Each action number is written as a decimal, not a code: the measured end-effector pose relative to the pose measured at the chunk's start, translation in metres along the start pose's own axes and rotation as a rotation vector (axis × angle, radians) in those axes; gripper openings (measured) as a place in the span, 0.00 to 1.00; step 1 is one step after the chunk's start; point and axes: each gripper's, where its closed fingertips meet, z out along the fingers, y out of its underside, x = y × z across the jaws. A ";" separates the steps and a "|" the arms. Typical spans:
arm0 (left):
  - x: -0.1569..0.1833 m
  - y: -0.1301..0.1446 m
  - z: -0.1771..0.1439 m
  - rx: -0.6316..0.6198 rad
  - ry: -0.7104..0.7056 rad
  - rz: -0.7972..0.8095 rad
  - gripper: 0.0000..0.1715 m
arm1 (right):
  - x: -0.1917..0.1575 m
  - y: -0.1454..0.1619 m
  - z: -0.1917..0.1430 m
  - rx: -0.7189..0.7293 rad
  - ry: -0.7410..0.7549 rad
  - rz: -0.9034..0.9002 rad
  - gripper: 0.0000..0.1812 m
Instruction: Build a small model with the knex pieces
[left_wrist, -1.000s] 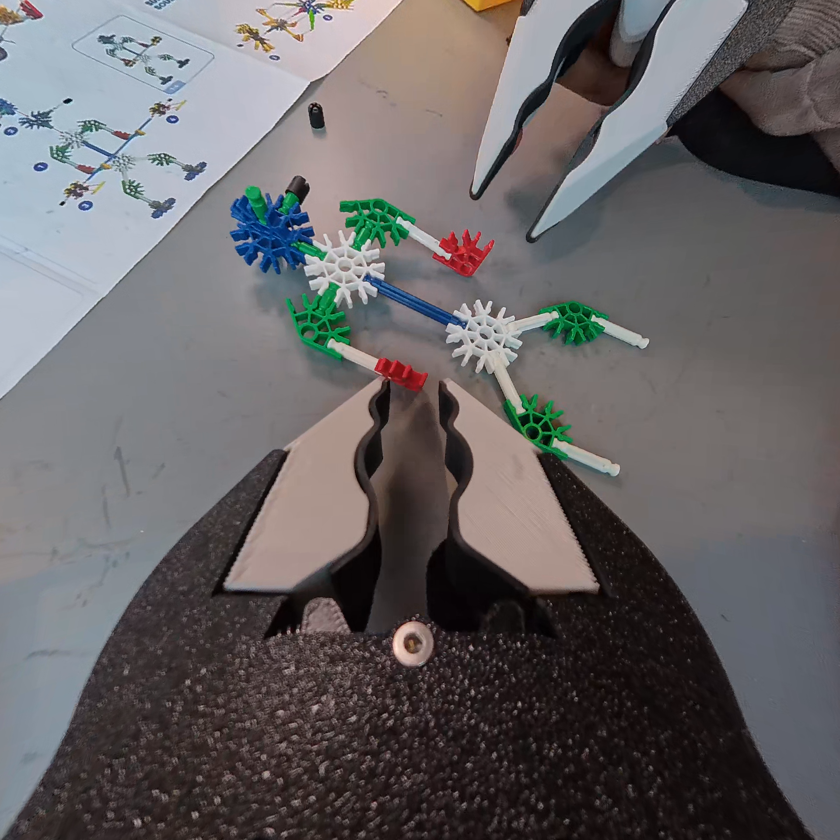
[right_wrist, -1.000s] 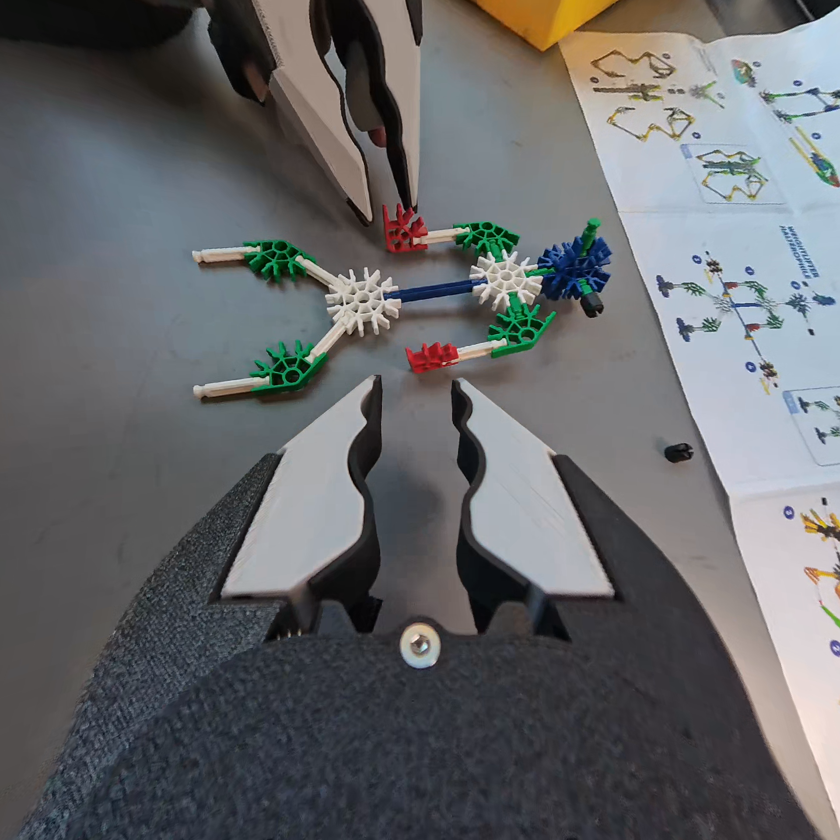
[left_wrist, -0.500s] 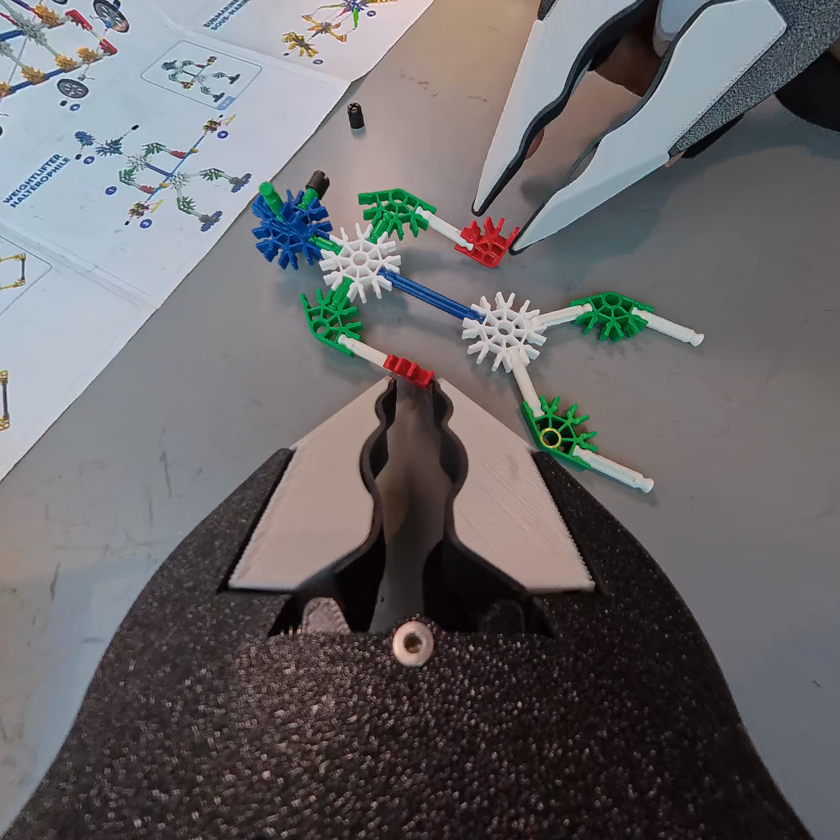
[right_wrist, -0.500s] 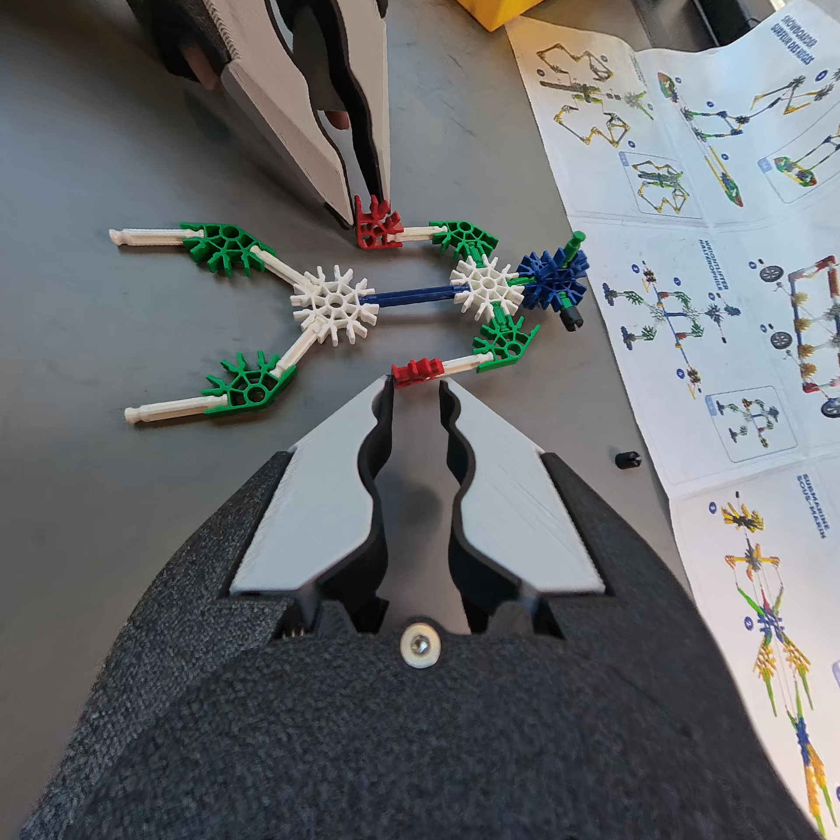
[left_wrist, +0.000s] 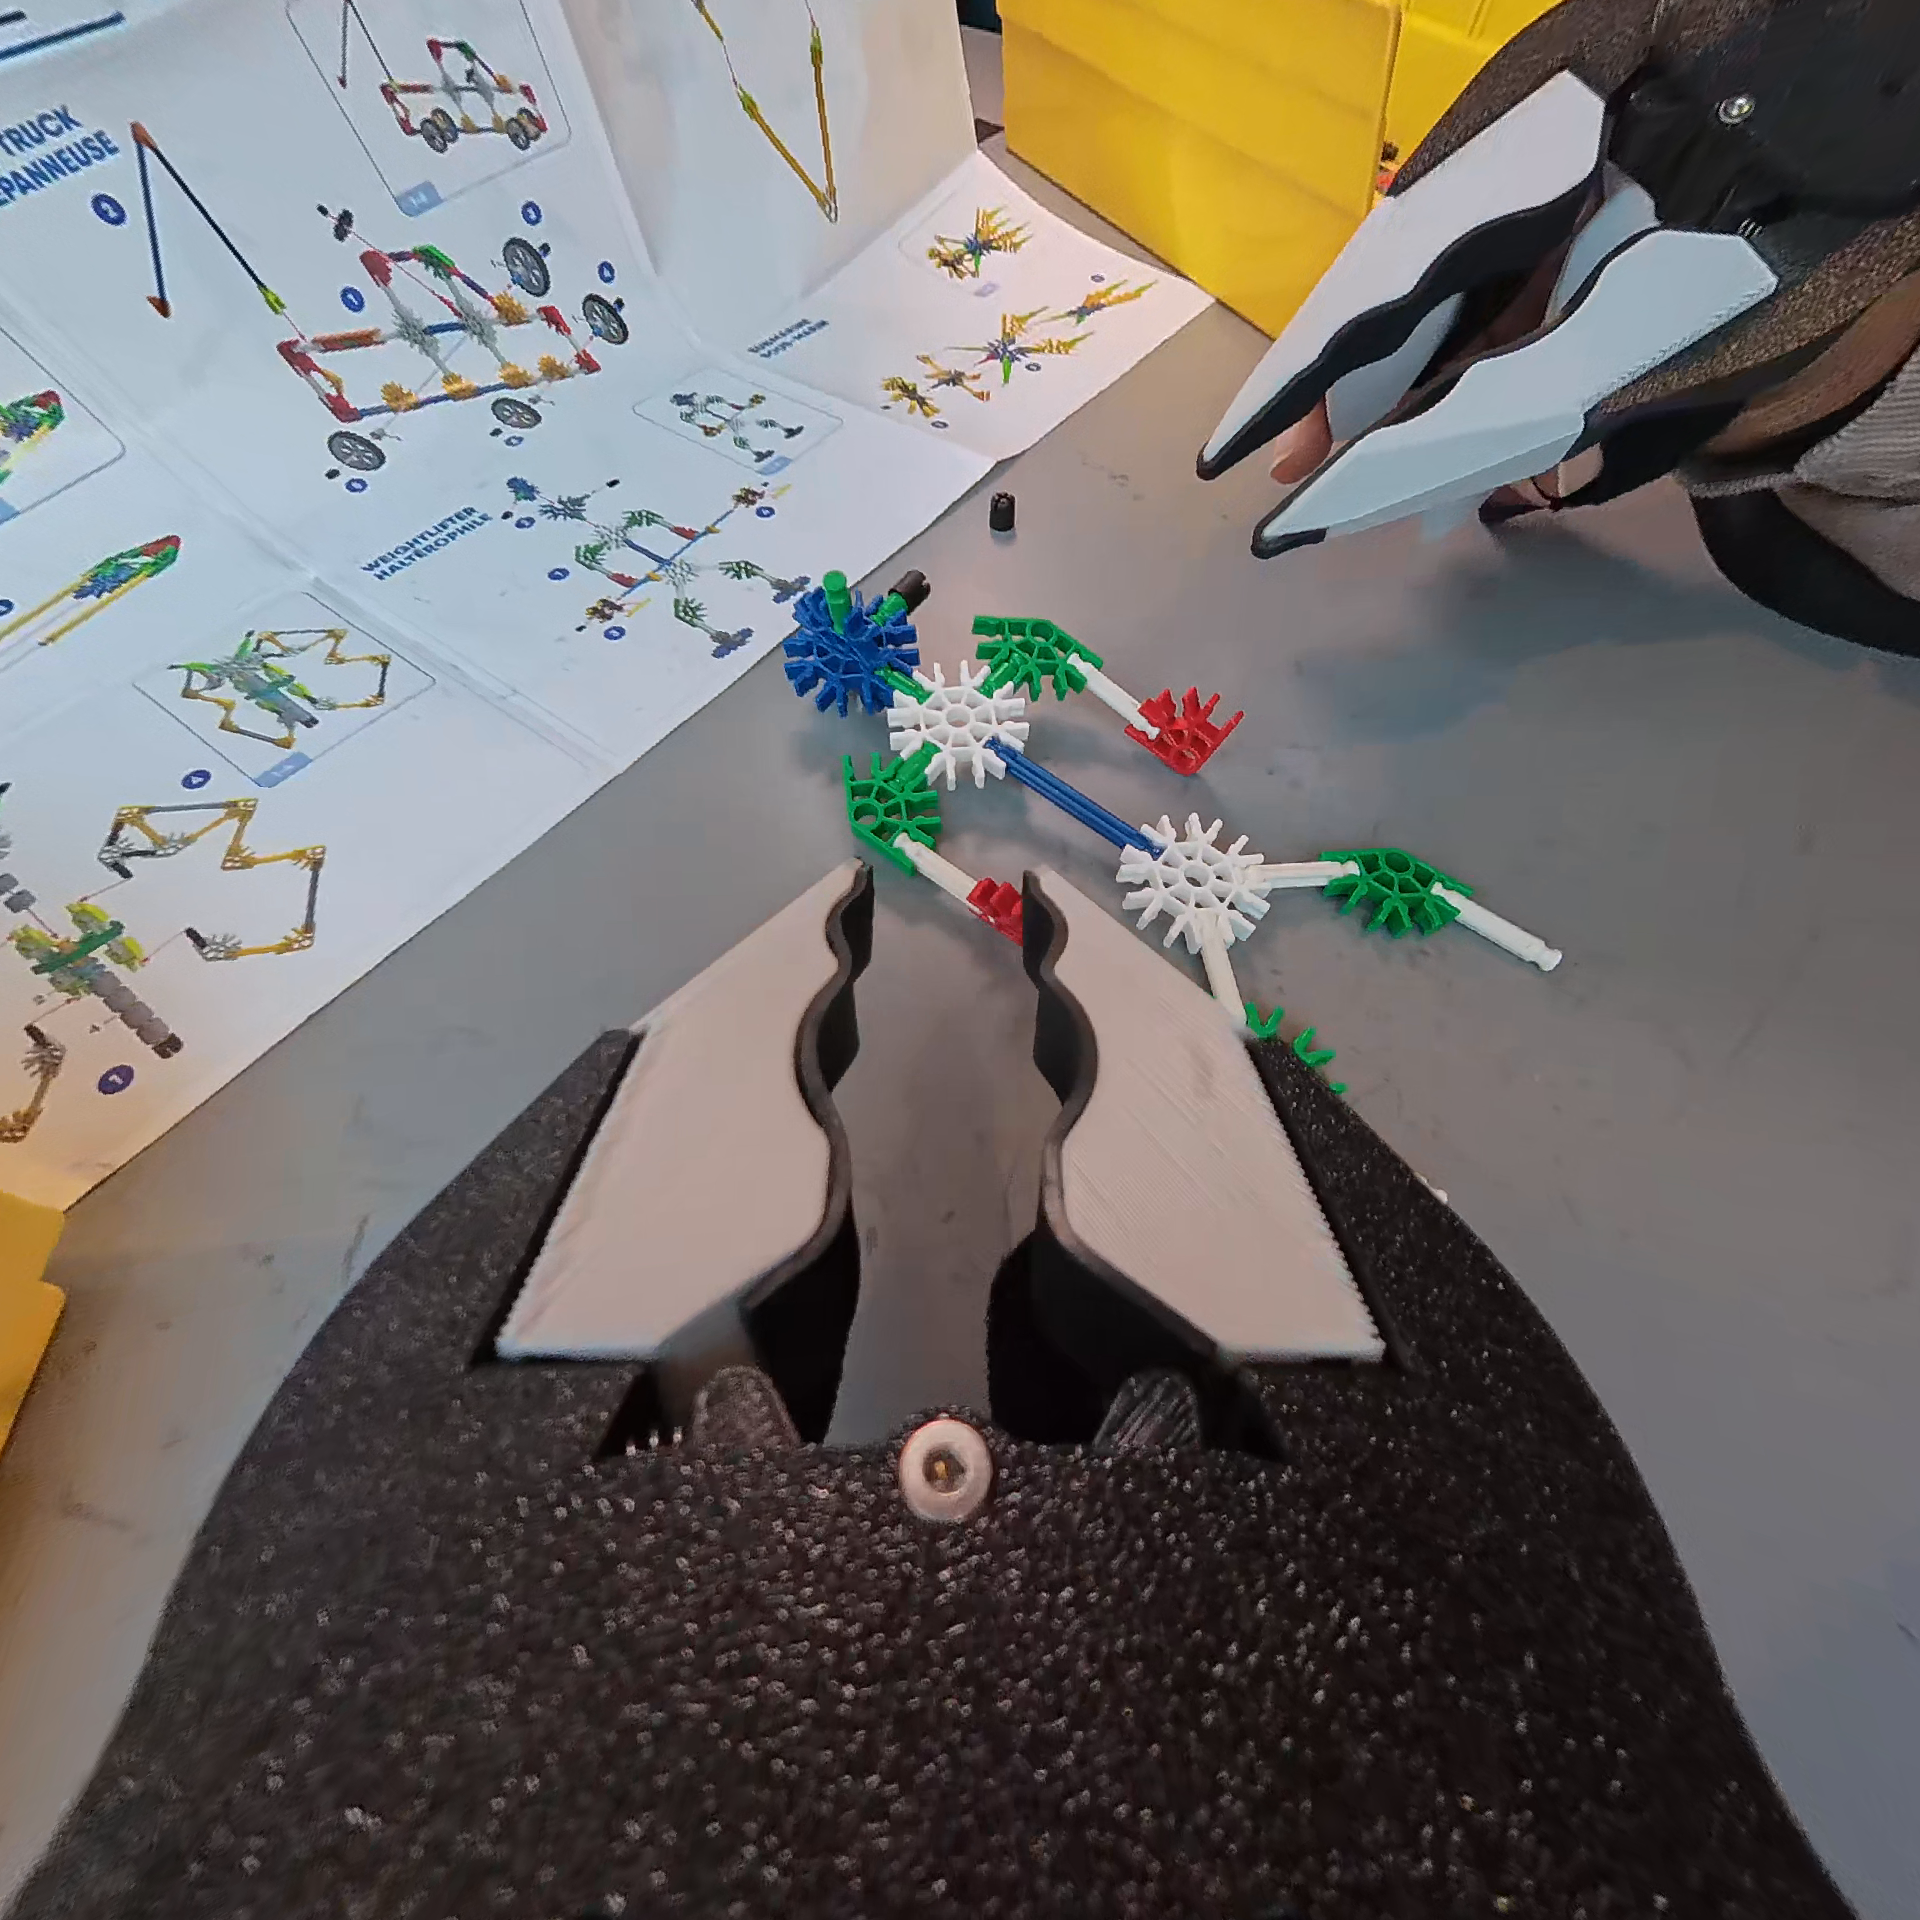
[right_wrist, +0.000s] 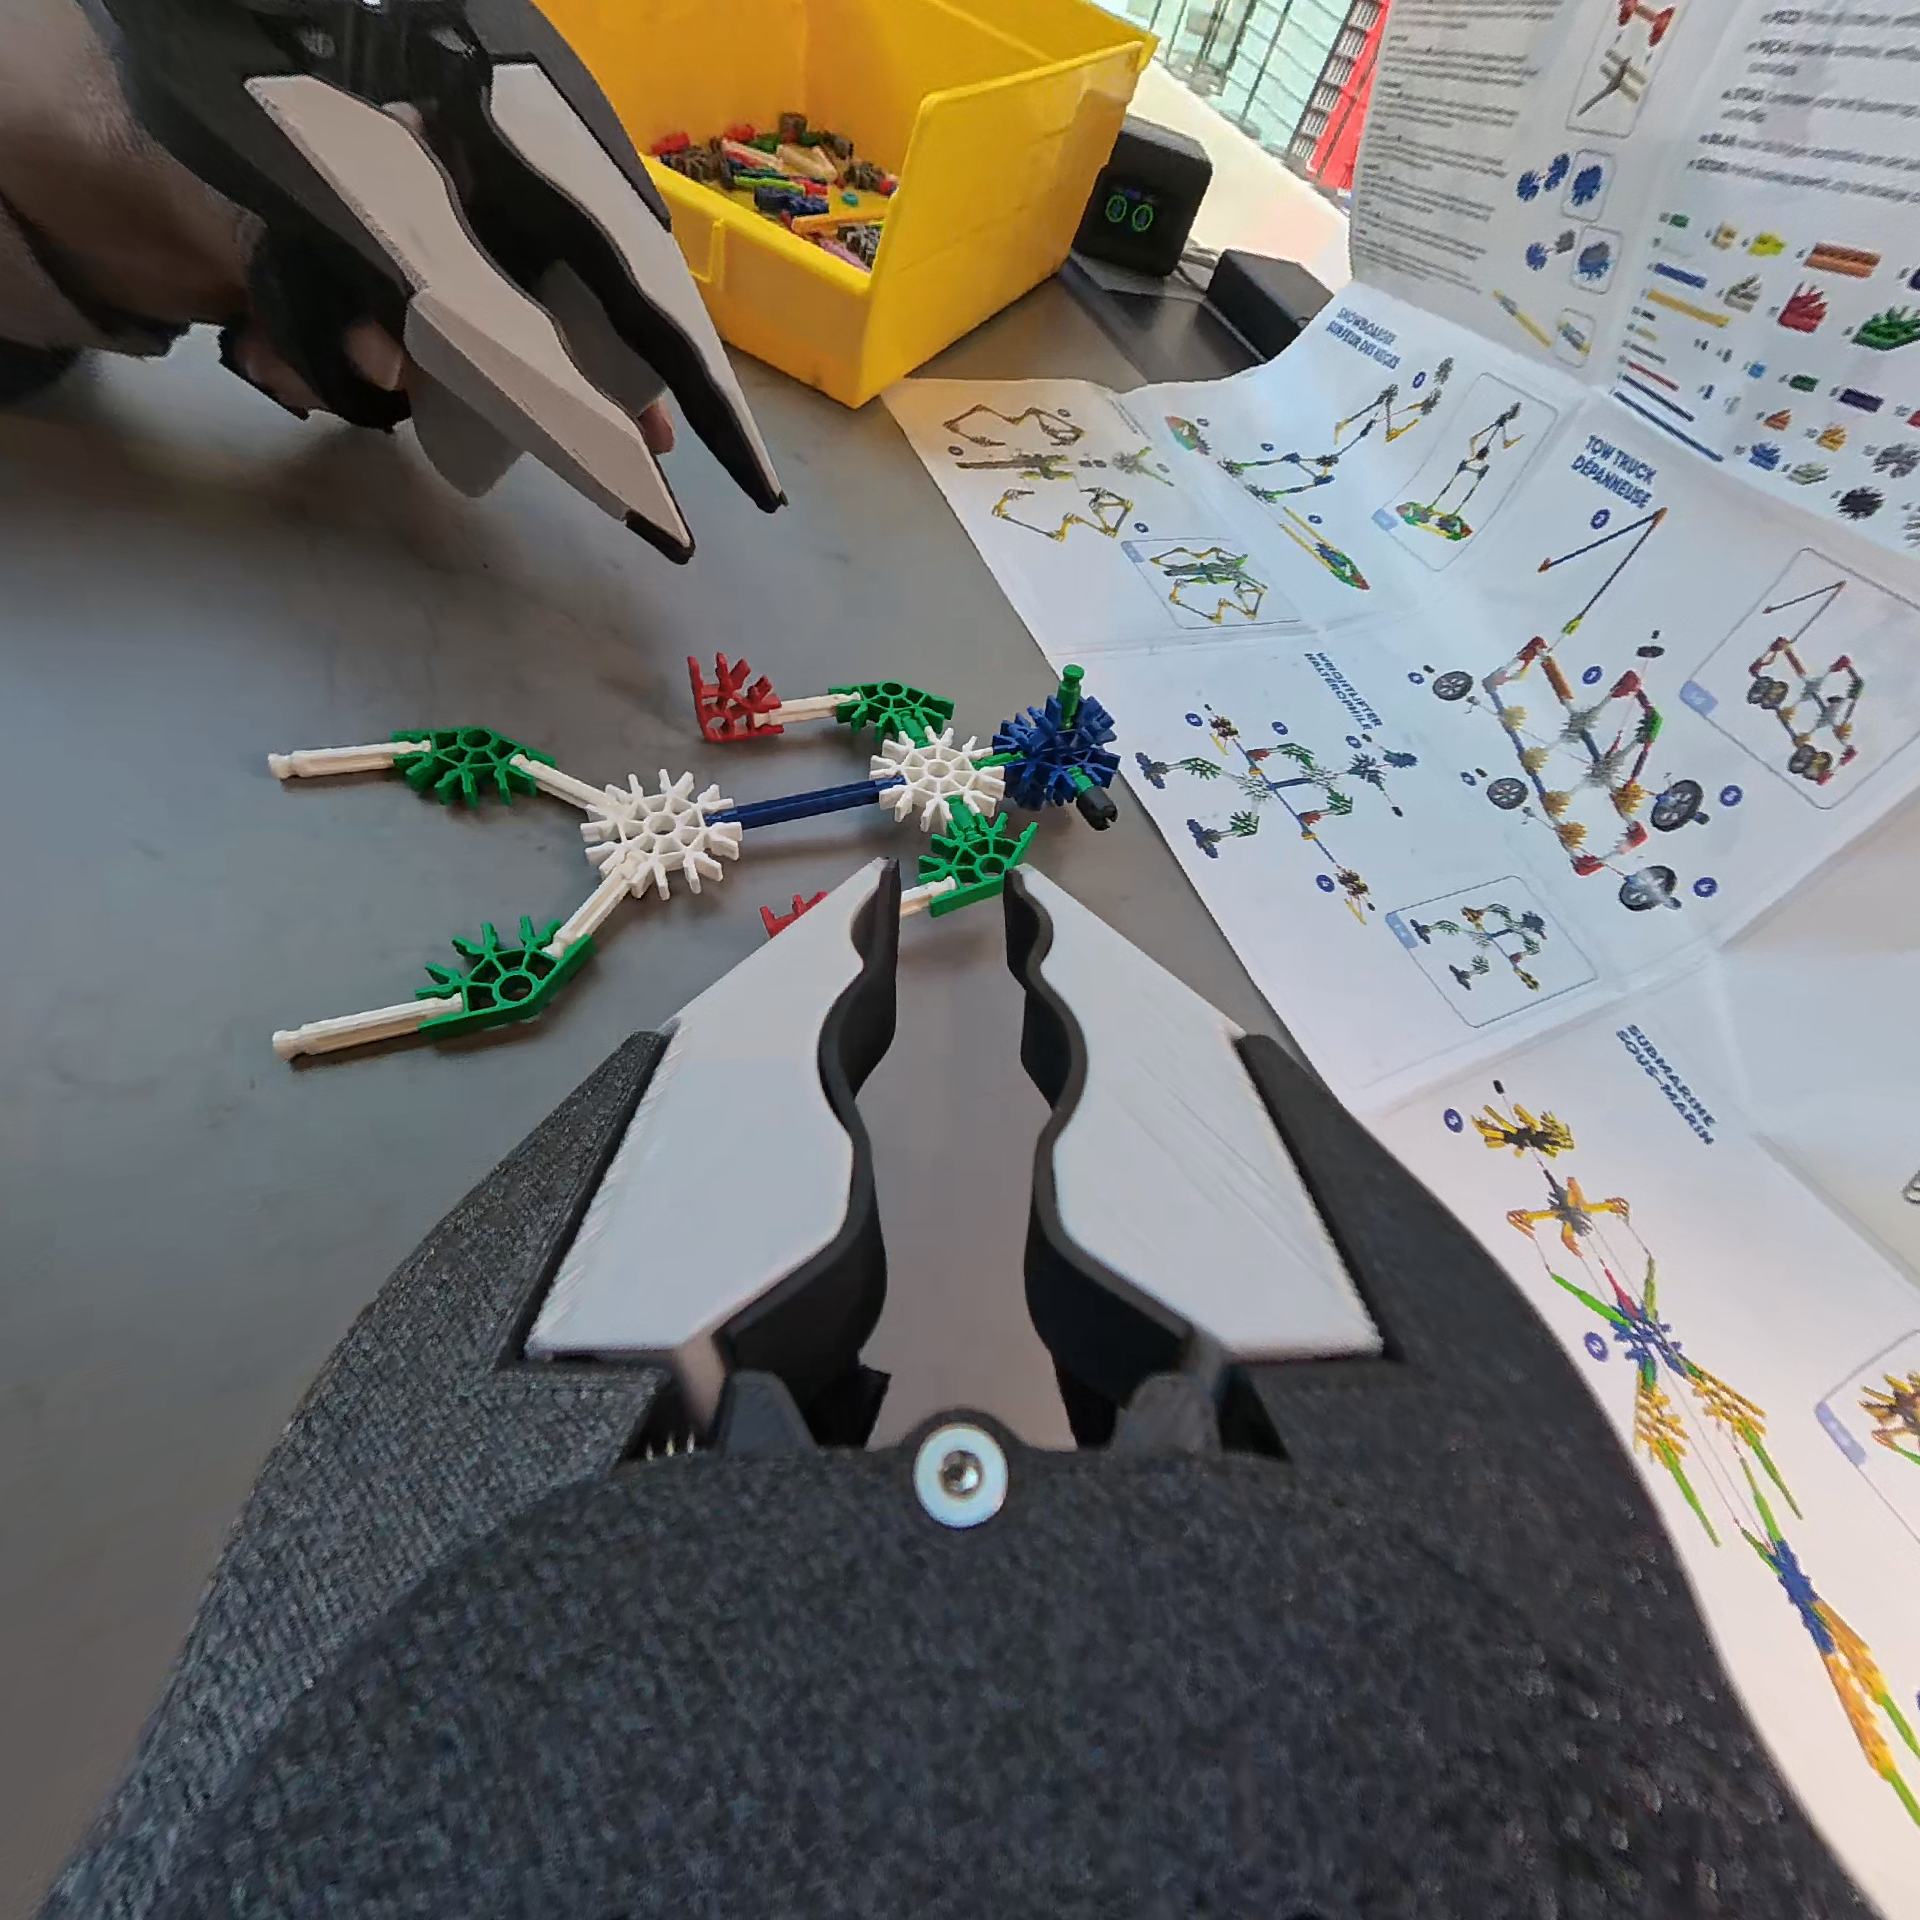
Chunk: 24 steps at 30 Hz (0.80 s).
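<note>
Both tools have lifted and drawn back from the red end pieces they were touching half a second ago, and their jaws stand wider now. At present the left tool (left_wrist: 943, 873) is open to a middle width and empty; one red end piece (left_wrist: 995, 906) lies just beside the tip of its right finger, partly hidden. The right tool (right_wrist: 945, 868) is also open and empty, hanging over the other arm of the plastic figure (left_wrist: 956, 722), which lies flat on the grey table (left_wrist: 1558, 1195) between the two tools. A small black cap (left_wrist: 1001, 511) lies apart, beyond the figure, near the instruction sheet (left_wrist: 416, 623). I judge the figure very light and smooth, with thin rods only pushed into the connectors, so the joints may bend or come off. The stiff blue middle rod (left_wrist: 1070, 800) or a white hub seems the safest place to grip.
</note>
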 end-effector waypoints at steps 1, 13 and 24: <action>0.000 -0.002 -0.001 0.014 0.001 -0.003 0.17 | 0.002 0.000 0.000 0.003 0.009 -0.001 0.10; -0.010 -0.015 -0.013 0.096 -0.034 -0.026 0.27 | 0.005 0.001 -0.001 0.001 0.042 -0.020 0.10; -0.012 -0.027 -0.018 0.179 -0.041 -0.024 0.19 | 0.009 0.000 -0.002 0.011 0.059 -0.015 0.10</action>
